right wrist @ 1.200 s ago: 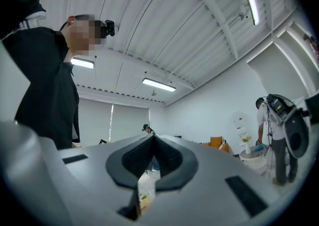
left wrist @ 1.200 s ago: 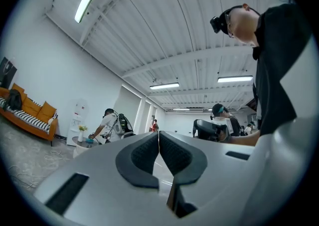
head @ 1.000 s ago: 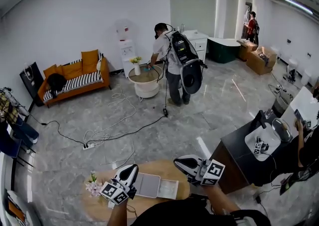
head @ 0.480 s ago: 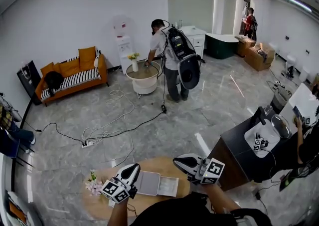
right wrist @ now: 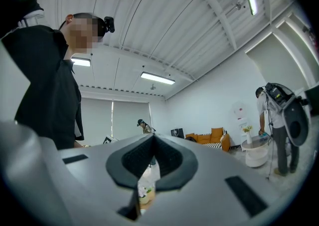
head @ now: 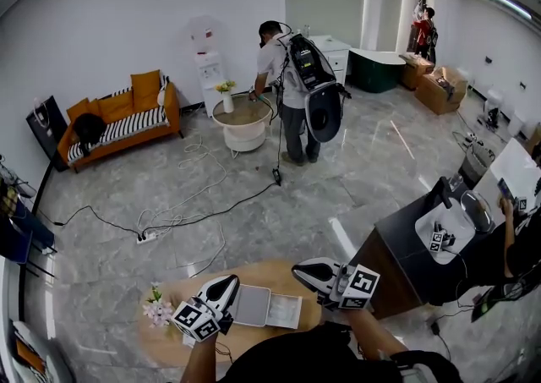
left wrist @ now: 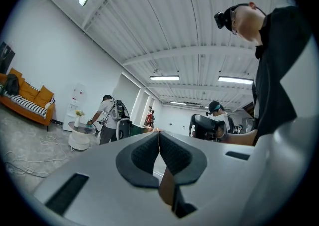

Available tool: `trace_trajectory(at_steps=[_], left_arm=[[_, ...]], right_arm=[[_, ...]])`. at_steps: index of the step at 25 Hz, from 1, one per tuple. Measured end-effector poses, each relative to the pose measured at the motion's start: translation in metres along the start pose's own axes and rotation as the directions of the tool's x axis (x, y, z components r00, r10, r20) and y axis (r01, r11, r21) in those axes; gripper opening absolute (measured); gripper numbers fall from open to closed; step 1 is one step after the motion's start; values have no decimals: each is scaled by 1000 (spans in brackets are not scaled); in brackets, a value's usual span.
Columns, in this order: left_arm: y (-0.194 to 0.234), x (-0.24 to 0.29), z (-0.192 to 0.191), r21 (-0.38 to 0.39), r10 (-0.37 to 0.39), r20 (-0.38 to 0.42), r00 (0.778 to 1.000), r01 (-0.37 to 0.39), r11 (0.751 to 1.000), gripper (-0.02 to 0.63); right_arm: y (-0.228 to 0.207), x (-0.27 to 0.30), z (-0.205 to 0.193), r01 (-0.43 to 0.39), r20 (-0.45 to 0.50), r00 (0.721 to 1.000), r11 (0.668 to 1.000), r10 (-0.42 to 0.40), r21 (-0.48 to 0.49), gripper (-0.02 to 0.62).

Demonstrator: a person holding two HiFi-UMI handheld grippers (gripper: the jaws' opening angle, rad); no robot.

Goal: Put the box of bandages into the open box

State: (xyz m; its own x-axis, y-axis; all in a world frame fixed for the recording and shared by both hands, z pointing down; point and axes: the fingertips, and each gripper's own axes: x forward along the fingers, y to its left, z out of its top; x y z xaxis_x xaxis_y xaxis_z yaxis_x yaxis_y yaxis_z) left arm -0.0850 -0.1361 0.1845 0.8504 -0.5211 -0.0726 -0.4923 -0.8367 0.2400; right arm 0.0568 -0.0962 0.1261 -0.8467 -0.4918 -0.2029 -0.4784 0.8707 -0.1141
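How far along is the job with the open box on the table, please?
Done: nothing visible; the flat open grey-and-white box on the round wooden table looks empty. In hand: nothing; left tongs and right tongs are shut, empty. Left: picking up the bandage box, which I cannot make out, and placing it inside.

Floor (head: pixel 254 204): glossy grey stone-look tile, reflective.
Desk (head: pixel 269 276), 6 o'clock: matt pale wood top.
Sofa (head: pixel 118 123), 10 o'clock: orange cloth.
Left tool (head: pixel 228 281), right tool (head: pixel 297 270): smooth pale plastic shells.
Pads (left wrist: pixel 144 152): black, matt, finely ribbed.
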Motion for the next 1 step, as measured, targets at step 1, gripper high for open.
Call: trace_trajectory(at_steps=[1], left_arm=[[1, 1, -1, 0, 0, -1, 1000, 0, 1000, 18]], right_arm=[[-2, 0, -1, -1, 1, 1000, 1000, 1, 2, 11]])
